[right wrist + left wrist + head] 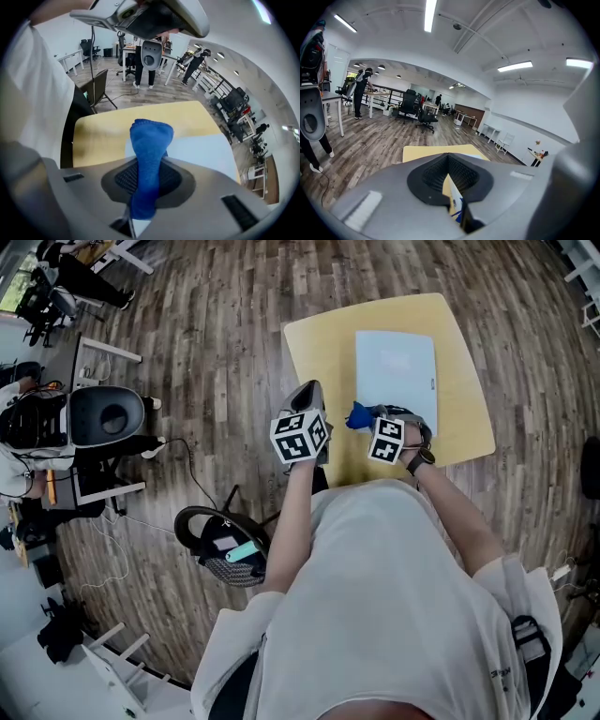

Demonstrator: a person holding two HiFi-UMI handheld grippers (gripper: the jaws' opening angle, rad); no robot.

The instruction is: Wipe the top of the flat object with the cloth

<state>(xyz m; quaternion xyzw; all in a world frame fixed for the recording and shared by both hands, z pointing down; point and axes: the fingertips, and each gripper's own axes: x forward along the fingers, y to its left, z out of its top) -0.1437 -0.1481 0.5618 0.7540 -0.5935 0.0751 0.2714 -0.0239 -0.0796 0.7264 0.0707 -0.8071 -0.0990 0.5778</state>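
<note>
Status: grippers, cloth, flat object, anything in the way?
Left gripper shut, empty. Right gripper shut on blue cloth, beside flat object near corner. Nothing on its top.

Two grippers, left gripper (pixel 309 395) and right gripper (pixel 368 415), one blue cloth (pixel 150 154) in the right, one flat object (pixel 398 367) just ahead, one yellow table (pixel 319 343)

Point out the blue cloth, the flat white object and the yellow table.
blue cloth (pixel 151 136): right gripper view, bunched top
flat white object (pixel 397 367): head view, centre of its top
yellow table (pixel 319 343): head view, bare left part
</note>
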